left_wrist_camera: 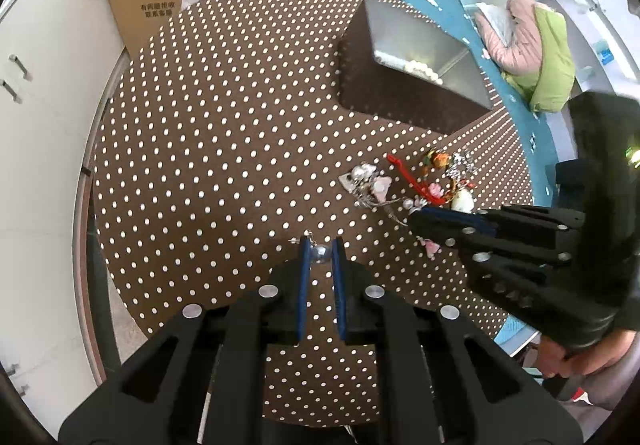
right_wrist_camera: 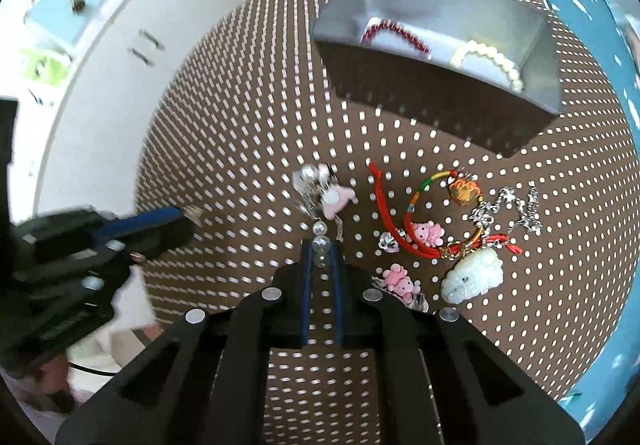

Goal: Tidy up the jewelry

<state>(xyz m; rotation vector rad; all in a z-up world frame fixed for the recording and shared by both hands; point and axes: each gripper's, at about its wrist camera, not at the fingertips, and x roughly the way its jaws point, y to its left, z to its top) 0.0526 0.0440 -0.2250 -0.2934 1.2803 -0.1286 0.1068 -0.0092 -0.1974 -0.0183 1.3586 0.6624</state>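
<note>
Ahead of both my tongs sits the grey box (right_wrist_camera: 440,1), holding a red bracelet (right_wrist_camera: 396,31) and a pearl bracelet (right_wrist_camera: 496,61). The loose jewelry pile (right_wrist_camera: 452,229) lies just right of my right tongs (right_wrist_camera: 321,257), which pinch a clear bead string (right_wrist_camera: 320,241). My left tongs (left_wrist_camera: 320,251) are nearly closed on a small silver earring (left_wrist_camera: 320,255)

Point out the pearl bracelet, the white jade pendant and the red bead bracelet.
pearl bracelet (right_wrist_camera: 498,63): right wrist view, on the beads midway along its arc.
white jade pendant (right_wrist_camera: 474,277): right wrist view, centre of the carving.
red bead bracelet (right_wrist_camera: 400,30): right wrist view, middle beads.
</note>
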